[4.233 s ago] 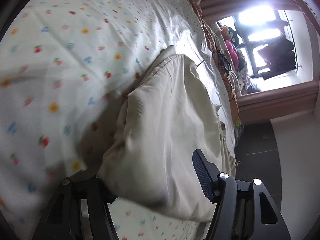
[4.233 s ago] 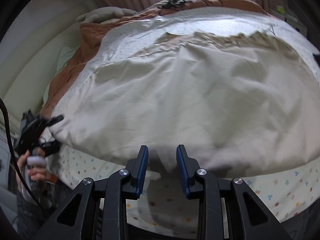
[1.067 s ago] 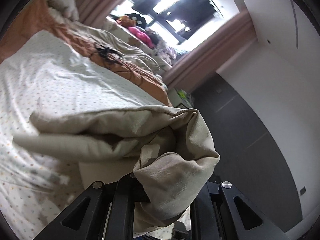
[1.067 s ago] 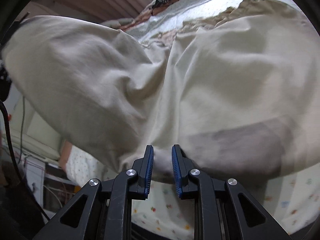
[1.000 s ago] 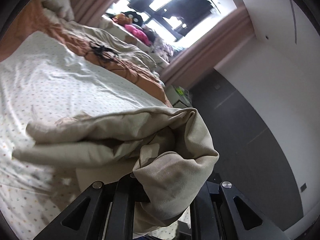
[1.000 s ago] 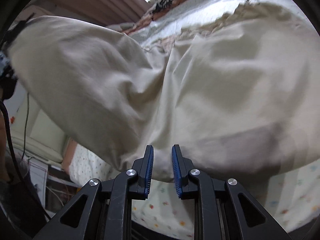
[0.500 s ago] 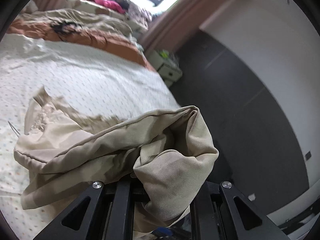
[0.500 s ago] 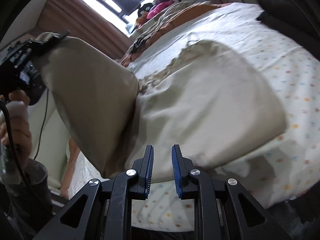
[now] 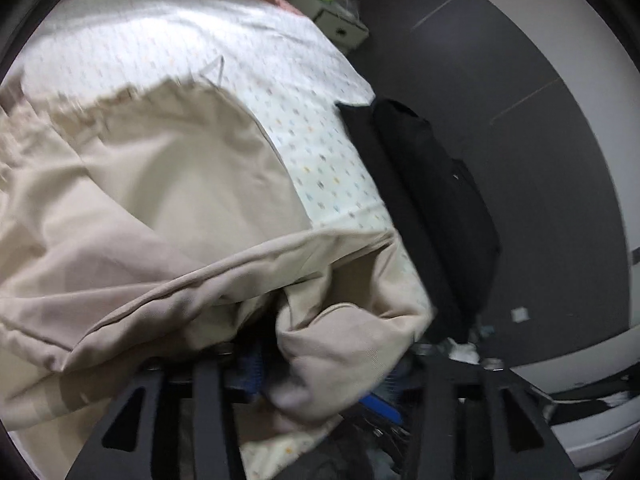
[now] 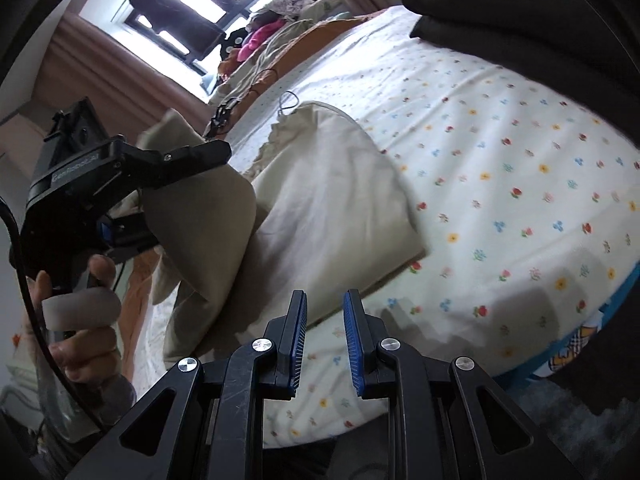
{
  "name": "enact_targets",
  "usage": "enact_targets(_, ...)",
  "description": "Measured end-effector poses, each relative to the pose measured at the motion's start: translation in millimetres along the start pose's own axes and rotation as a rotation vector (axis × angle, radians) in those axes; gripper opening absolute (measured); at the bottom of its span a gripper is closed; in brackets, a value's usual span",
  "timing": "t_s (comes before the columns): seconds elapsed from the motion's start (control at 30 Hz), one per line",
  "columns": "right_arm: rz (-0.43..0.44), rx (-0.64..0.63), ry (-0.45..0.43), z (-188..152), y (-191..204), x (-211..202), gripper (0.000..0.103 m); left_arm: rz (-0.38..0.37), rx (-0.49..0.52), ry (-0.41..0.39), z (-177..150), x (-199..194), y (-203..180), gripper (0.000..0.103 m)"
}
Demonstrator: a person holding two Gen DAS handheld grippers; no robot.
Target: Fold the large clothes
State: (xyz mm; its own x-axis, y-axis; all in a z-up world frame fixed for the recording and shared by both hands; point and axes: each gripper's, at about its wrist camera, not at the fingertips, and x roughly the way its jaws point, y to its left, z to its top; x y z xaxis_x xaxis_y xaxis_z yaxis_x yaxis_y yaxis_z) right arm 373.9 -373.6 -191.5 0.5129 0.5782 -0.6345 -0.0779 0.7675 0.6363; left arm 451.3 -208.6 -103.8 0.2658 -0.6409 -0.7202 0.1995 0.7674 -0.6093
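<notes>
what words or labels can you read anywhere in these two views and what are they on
"GenRobot.AI", roughly; small and tilted, on the black body of the left gripper, in the right wrist view.
No other text can be read: none shows on the beige garment, the floral bedsheet or the dark clothes.

Beige cloth (image 9: 168,208) is covering the left gripper's (image 9: 320,376) opening jaws, blurring at the frame's lower centre; its left part is running off-frame.

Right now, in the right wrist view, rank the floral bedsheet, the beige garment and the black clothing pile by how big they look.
1. floral bedsheet, widest area.
2. beige garment.
3. black clothing pile, though the frame's edge cuts it off, so second and third are unsure.
</notes>
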Motion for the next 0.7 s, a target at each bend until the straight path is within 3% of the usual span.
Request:
enact_targets(0.07,-0.001,0.009,0.001,3,-1,1,0.039,-0.027,-0.003,-0.010,-4,-11,0,0.071)
enact_targets(0.17,0.010,0.011,-0.022,8,2,-1,0.056,-0.017,0.011,-0.072,-8,-40,3,0.083)
enact_targets(0.33,0.018,-0.042,-0.037,20,18,1,0.075,-0.008,-0.029,-0.159,-29,-91,26,0.084)
enact_targets(0.5,-0.011,-0.075,-0.026,36,24,14,0.075,0.056,-0.113,-0.226,-50,-133,71,0.084)
enact_targets(0.63,-0.027,-0.107,-0.037,53,30,23,0.075,0.100,-0.194,-0.273,-73,-160,106,0.090)
enact_targets(0.7,-0.046,-0.113,-0.047,58,32,25,0.061,0.128,-0.222,-0.285,-82,-163,122,0.090)
